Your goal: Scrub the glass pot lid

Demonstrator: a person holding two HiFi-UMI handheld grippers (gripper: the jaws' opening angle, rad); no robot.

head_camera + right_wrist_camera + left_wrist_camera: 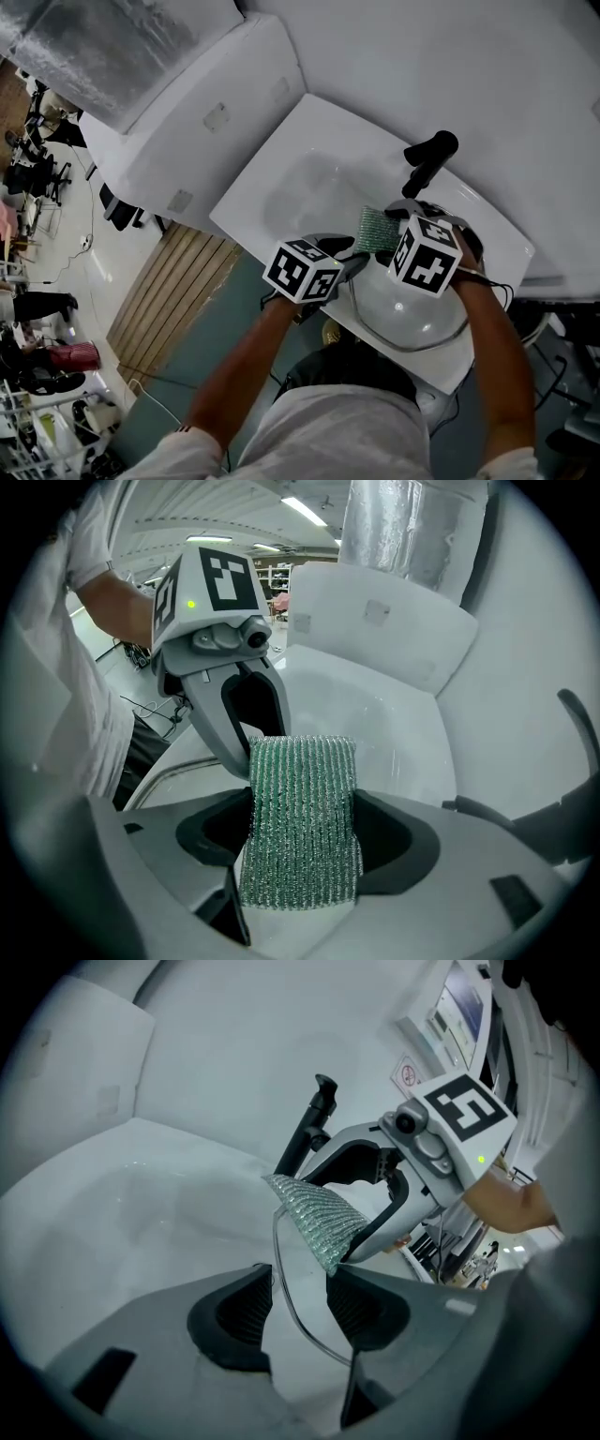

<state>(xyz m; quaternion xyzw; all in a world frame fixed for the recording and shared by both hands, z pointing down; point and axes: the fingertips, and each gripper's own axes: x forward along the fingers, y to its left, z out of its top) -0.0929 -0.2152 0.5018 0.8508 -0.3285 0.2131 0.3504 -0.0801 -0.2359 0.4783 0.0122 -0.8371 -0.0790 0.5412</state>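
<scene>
The glass pot lid (405, 307) lies domed side up on the sink's near right corner. Its thin rim (280, 1269) runs between the pads of my left gripper (298, 1312), with a gap on each side. That gripper (352, 259) is open at the lid's left edge. My right gripper (305, 860) is shut on a green mesh scrubber (302, 808), which sticks out past the fingertips. The right gripper (390, 234) points steeply down over the lid's far edge, and the scrubber (377, 229) hangs just above the lid. The two grippers face each other closely.
The white sink (309, 192) has a shallow basin to the left of the lid. A black faucet (431, 157) stands just behind the grippers. A white cabinet (202, 112) with a foil duct is at the back left. Wooden slats (178, 281) lie on the floor.
</scene>
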